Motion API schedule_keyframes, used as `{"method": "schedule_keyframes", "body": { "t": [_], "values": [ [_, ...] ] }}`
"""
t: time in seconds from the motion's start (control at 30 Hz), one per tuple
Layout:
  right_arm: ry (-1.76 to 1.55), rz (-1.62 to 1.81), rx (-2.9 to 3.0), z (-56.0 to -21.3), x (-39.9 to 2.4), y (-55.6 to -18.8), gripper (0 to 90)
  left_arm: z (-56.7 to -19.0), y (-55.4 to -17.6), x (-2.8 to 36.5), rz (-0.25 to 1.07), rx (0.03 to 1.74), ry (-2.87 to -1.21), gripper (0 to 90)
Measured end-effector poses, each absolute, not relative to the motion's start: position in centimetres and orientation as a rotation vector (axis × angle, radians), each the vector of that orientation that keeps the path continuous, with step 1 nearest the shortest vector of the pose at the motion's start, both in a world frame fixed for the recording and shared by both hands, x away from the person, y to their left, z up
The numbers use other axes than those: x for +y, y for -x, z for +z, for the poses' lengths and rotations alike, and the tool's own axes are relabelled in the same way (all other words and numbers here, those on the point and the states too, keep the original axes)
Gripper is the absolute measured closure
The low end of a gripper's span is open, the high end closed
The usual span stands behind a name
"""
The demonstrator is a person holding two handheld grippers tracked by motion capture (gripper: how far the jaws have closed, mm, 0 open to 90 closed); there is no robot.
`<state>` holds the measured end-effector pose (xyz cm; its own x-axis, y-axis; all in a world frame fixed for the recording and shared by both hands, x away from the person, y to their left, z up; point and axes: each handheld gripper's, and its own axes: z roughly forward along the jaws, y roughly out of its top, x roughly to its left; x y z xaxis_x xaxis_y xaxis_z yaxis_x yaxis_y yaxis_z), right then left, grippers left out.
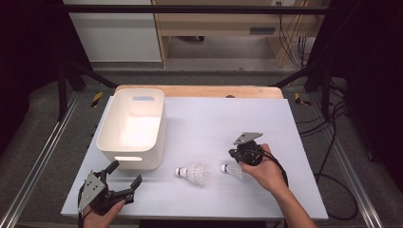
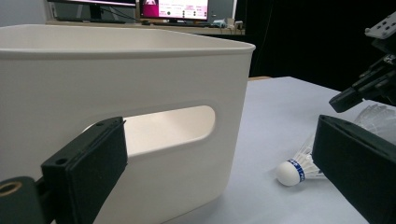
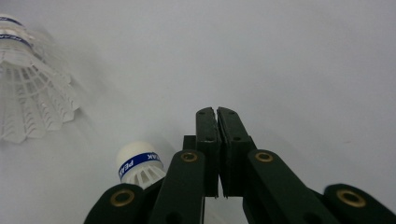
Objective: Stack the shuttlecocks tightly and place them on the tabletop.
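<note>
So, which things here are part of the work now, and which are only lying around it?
Part of the work:
- nearer shuttlecock, beside the shut right gripper
- second shuttlecock, lying on the table
- white bin, empty
- left gripper, open, near the bin

Only around:
- wooden furniture behind the table
- cables on the floor

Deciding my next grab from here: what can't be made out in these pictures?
- Near shuttlecock: right gripper view, feathers hidden under the shut right gripper.
- Far shuttlecock: left gripper view, skirt covered by a left gripper finger.
- White bin: high view, its floor glares too bright to read.
</note>
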<state>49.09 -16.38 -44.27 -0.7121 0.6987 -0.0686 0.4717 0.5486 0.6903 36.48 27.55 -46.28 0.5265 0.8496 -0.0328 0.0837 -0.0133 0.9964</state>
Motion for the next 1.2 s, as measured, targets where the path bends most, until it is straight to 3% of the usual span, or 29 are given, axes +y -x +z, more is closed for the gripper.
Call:
{"method": "schedule_keyframes", "body": {
  "t": [1.2],
  "values": [
    [-0.989, 1.060, 2.404, -44.2, -19.0, -46.3, 87.5, -46.3, -36.5, 27.5, 0.743, 0.848, -1.487, 3.4]
  ]
}}
